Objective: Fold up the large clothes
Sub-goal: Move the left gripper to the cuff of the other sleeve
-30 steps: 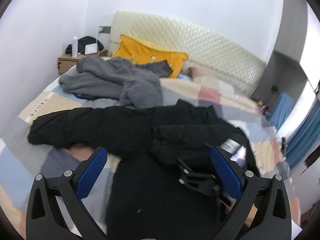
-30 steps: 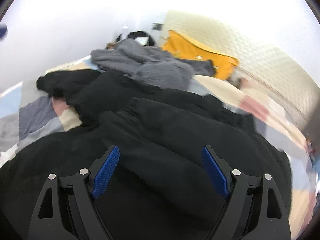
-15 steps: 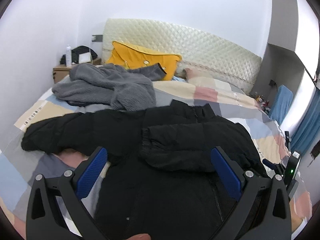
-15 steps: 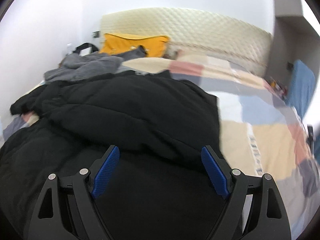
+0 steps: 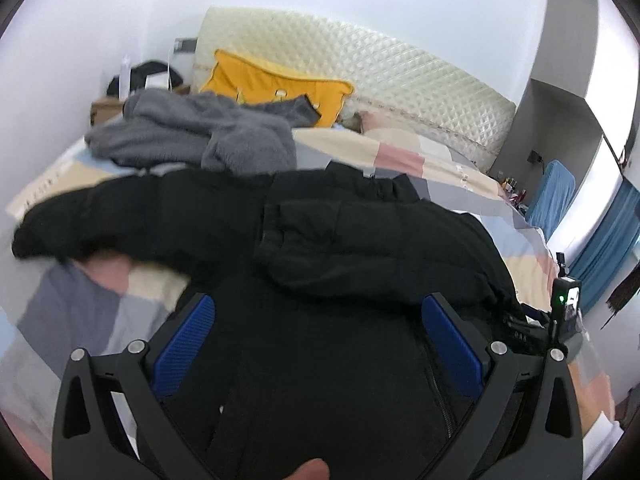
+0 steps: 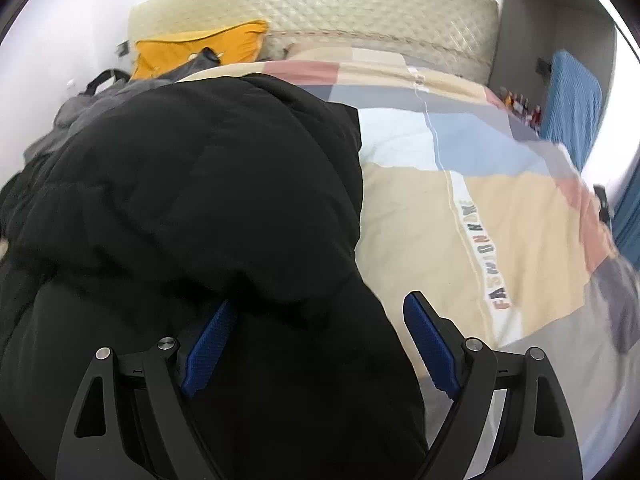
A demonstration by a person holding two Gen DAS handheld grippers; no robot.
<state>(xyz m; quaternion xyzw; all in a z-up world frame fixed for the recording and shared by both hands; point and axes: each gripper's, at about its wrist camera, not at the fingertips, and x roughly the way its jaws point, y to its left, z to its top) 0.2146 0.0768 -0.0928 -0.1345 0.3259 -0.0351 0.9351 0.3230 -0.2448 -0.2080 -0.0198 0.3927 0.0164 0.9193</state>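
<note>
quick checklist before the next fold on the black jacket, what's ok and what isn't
1. Left gripper open, nothing pinched: ok.
2. Right gripper open, over the jacket's right edge: ok.
3. One sleeve already folded across the jacket front: ok.
4. Other sleeve folded in: not ok, it lies stretched out toward the left of the bed.
5. Grey fleece clear of the jacket: cannot tell, it sits close behind the collar and may overlap.
6. Free quilt beside the jacket for working: ok.
</note>
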